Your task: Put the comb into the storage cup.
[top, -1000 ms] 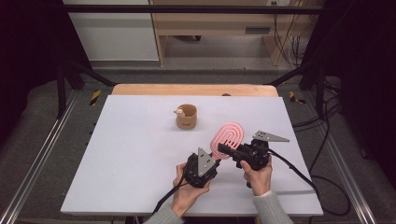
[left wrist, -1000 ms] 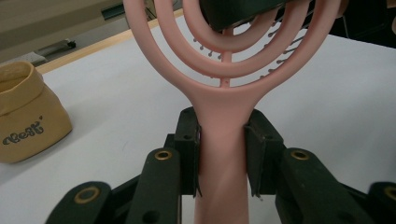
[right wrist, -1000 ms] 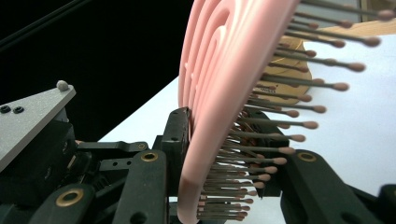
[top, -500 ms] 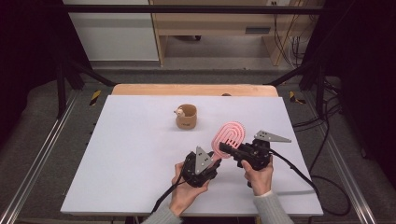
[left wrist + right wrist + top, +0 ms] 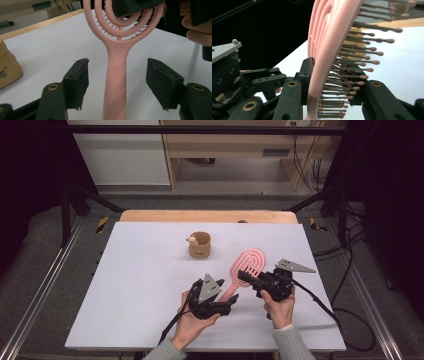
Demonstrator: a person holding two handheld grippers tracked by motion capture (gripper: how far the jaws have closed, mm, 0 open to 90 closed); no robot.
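A pink hairbrush [image 5: 248, 261] with a looped head is held up off the white table [image 5: 140, 285]. My right gripper [image 5: 245, 276] is shut on the head: in the right gripper view its jaws clamp the brush [image 5: 329, 50] across the pink frame and the bristles. My left gripper [image 5: 231, 302] is open, and the brush's handle [image 5: 116, 82] runs between its two jaws without touching either. The right gripper [image 5: 135, 6] shows at the top of the left gripper view, on the head.
A tan mug [image 5: 200, 245] with a small figure on its rim stands behind the grippers near the table's middle, and sits at the left edge of the left gripper view [image 5: 7, 65]. A wooden strip [image 5: 205, 216] lines the far table edge. Cables trail off to the right.
Both grippers and the brush have drifted very slightly away from the person. Nothing else has moved.
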